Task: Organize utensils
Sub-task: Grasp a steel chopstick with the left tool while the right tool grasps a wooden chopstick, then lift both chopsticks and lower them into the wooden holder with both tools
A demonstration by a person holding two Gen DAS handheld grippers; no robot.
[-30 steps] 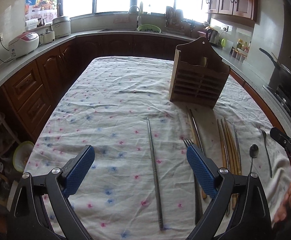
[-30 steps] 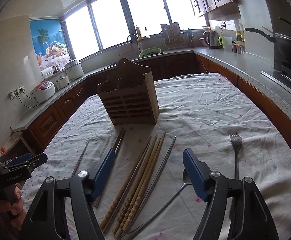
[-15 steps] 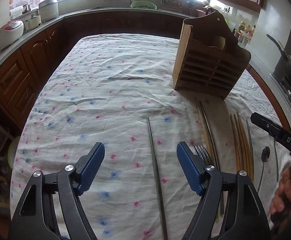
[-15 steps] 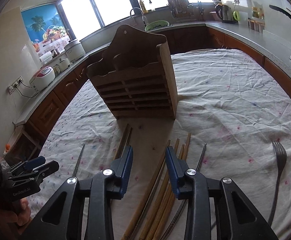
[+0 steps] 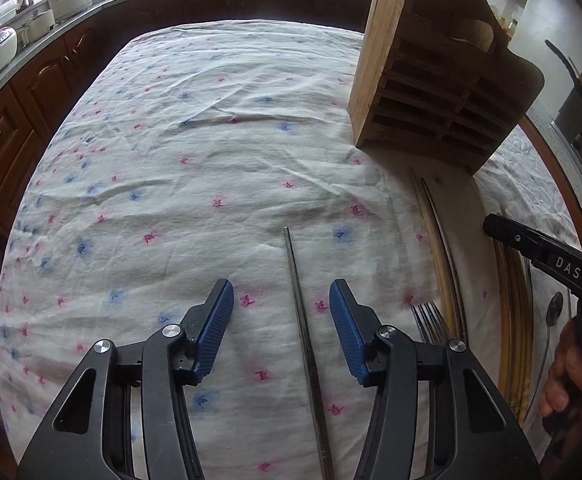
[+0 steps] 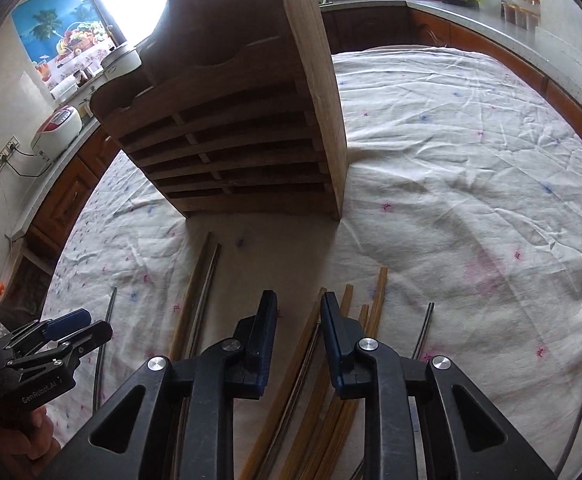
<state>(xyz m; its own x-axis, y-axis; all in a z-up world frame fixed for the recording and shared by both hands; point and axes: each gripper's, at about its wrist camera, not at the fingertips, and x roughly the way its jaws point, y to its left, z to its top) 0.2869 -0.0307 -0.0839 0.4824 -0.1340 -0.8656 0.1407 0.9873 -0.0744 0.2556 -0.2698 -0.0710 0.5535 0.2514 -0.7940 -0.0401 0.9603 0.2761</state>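
A: State the container and its contents.
B: The wooden utensil holder (image 5: 431, 92) stands upright on the cloth-covered counter (image 5: 195, 152). A pale rounded object shows in one upper compartment; the slatted lower part is too dark to read.
A: Utensil locations?
B: All lie flat on the cloth: a single metal chopstick (image 5: 303, 328), a fork (image 5: 431, 320), a spoon (image 5: 553, 312), a bundle of wooden chopsticks (image 6: 331, 400).
A: Finger status?
B: Left gripper (image 5: 281, 312): fingers released, have just been closing, straddling the metal chopstick without contact. Right gripper (image 6: 298, 320): fingers nearly together, have just been closing, grasping nothing, above the wooden chopsticks.
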